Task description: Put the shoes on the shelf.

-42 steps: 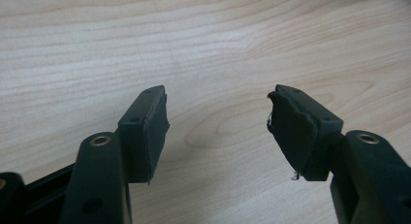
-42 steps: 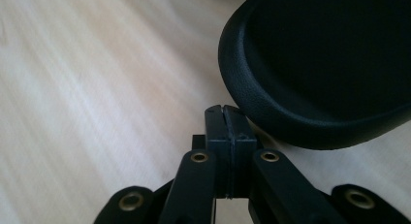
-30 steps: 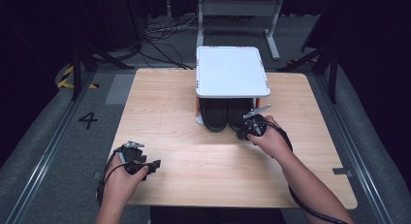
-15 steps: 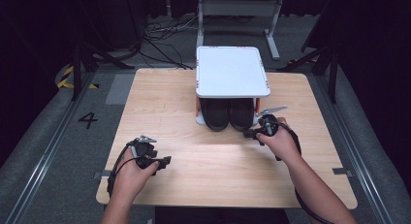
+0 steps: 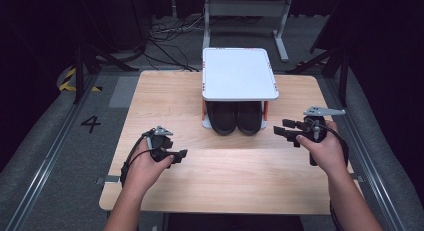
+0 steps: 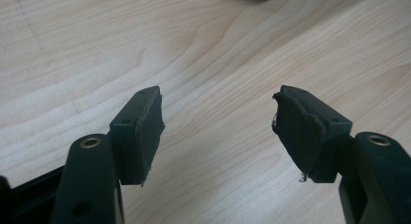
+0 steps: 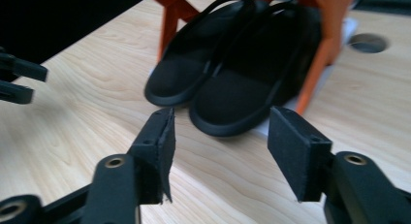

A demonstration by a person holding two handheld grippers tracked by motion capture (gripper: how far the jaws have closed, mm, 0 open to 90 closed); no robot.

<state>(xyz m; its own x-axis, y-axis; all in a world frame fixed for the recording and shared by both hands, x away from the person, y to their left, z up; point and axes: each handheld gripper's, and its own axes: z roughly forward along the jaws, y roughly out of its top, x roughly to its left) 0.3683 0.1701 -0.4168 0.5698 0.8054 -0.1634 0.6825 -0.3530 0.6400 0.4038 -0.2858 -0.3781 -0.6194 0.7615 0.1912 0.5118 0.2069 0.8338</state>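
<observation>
- Currently, right gripper (image 7: 220,136) fingers (image 7: 157,141) are gaping, empty, pointing at the shoes (image 7: 232,73).
- Shoes are sitting under the rack (image 5: 240,73), mid-worktop (image 5: 225,181).
- Left gripper (image 6: 218,132) fingers are spreading wide over bare wood, well apart from the shoes.

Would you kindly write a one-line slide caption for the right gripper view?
Open right hand-held gripper faces a pair of black shoes under an orange-legged rack.

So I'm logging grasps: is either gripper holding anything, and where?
Nothing is held. The left gripper and right gripper are open, apart from the shoes.
</observation>
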